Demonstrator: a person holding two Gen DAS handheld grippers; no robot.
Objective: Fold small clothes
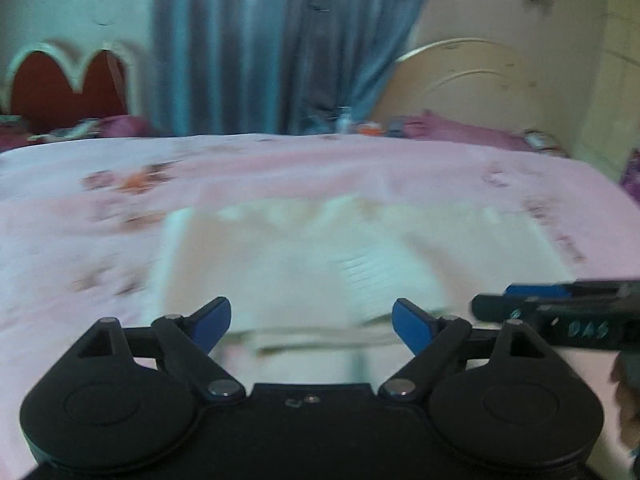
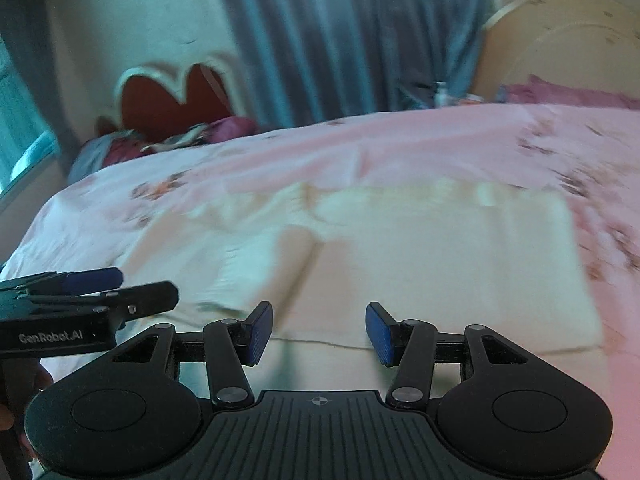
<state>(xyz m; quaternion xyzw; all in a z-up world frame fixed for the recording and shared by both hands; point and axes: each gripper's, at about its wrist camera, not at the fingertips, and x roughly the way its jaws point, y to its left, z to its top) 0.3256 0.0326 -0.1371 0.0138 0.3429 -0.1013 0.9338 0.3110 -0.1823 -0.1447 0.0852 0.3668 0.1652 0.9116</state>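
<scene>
A cream-white small garment point(image 1: 296, 264) lies flat on the pink bed; it also shows in the right wrist view point(image 2: 432, 264), with a fold line running across it. Both views are motion-blurred. My left gripper point(image 1: 311, 326) is open and empty, just above the garment's near edge. My right gripper point(image 2: 319, 334) is open and empty, above the near edge too. The right gripper shows at the right edge of the left wrist view point(image 1: 520, 304), and the left gripper at the left edge of the right wrist view point(image 2: 120, 292). They hover side by side.
The bed has a pink floral sheet point(image 1: 120, 184). Blue curtains point(image 1: 260, 48) hang behind. A red heart-shaped headboard point(image 1: 68, 84) stands at back left, a cream headboard point(image 1: 472, 80) at back right. Small clutter point(image 1: 360, 126) sits beyond the far edge.
</scene>
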